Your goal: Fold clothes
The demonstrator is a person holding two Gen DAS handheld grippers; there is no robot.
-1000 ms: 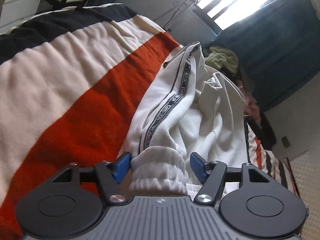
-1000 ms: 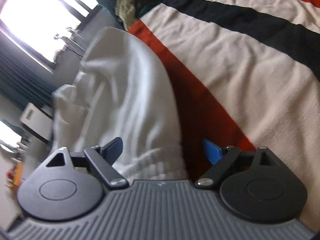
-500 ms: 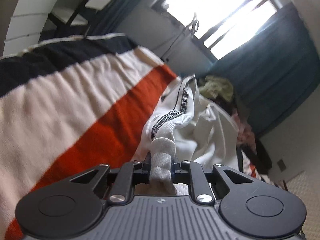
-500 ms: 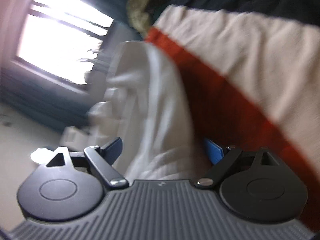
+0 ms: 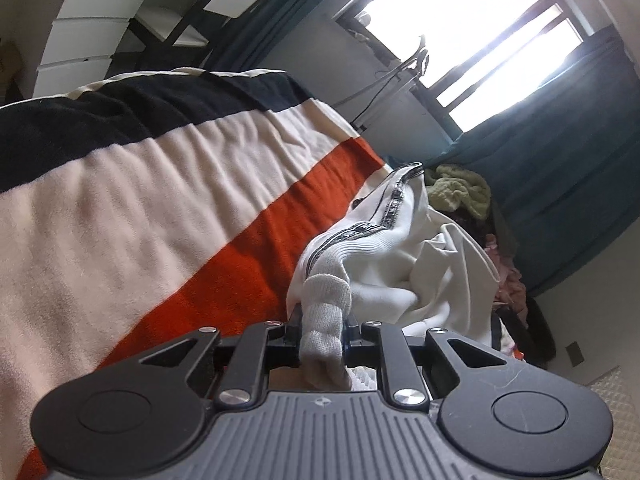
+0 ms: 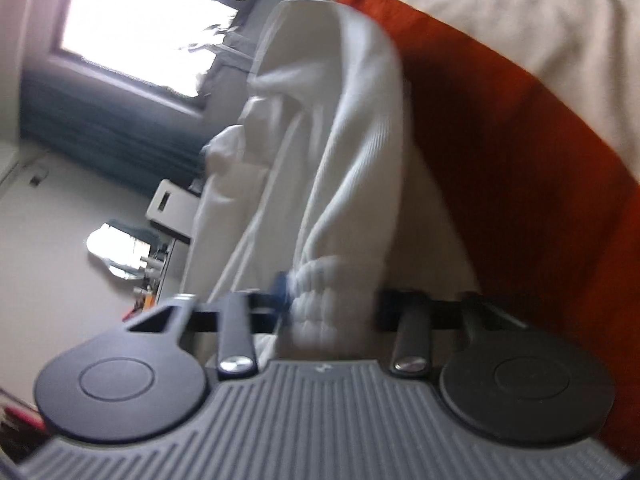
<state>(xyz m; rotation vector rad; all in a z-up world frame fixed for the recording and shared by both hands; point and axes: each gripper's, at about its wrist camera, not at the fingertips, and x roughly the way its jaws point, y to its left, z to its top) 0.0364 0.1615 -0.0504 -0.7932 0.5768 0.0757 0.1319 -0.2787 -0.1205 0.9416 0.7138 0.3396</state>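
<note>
A white garment (image 5: 404, 256) with a black lettered stripe and ribbed cuffs lies bunched on a striped blanket (image 5: 160, 208). My left gripper (image 5: 322, 328) is shut on one ribbed cuff (image 5: 326, 312), pinched between the jaws. In the right wrist view the same white garment (image 6: 332, 140) hangs up from my right gripper (image 6: 330, 306), which is shut on another ribbed cuff (image 6: 332, 296). That view is blurred by motion. Both cuffs are lifted off the blanket.
The blanket has black, cream and orange stripes (image 6: 520, 120). A pile of other clothes (image 5: 464, 192) lies beyond the garment near dark blue curtains (image 5: 568, 152). A bright window (image 5: 460, 32) is behind, and white drawers (image 5: 80, 40) stand at the far left.
Both grippers closed on the ribbed cuffs, the left first and the right after. Both have lifted and tilted upward, pulling the garment up from the blanket.
</note>
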